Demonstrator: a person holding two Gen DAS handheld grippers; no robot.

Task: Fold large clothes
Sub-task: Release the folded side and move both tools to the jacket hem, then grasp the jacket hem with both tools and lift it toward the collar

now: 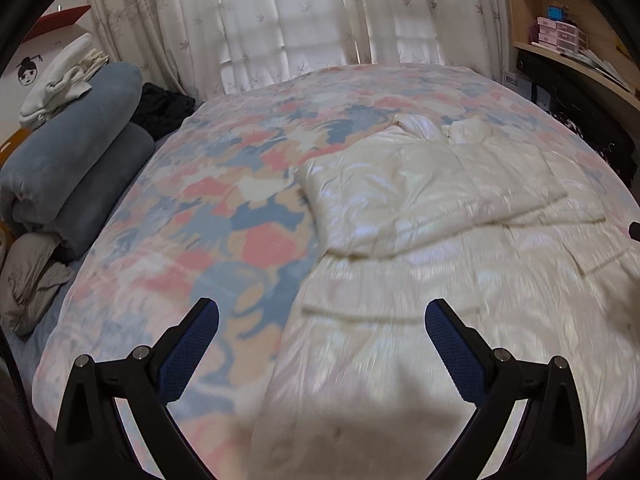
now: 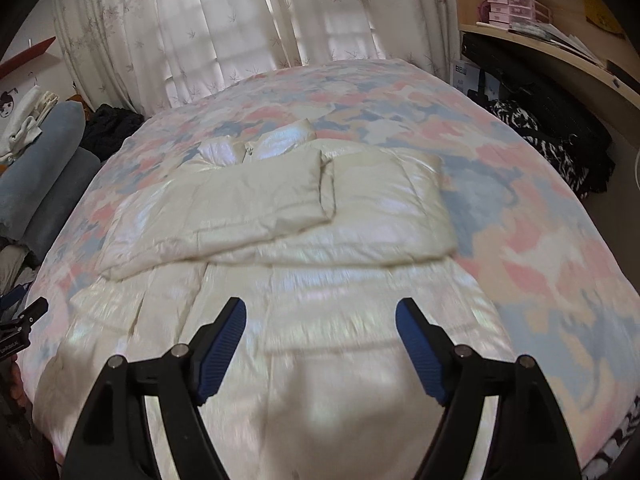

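Note:
A large cream puffer coat lies flat on the patterned bed cover, collar at the far end and both sleeves folded across its chest. In the right wrist view the coat fills the middle, with the sleeves crossing. My left gripper is open and empty, above the coat's near left edge. My right gripper is open and empty, above the coat's lower body. The left gripper's edge shows at the far left of the right wrist view.
Rolled grey-blue blankets with white clothes on top lie left of the bed. Dark clothes sit by the curtains. A wooden shelf unit and a black-and-white garment stand at the right.

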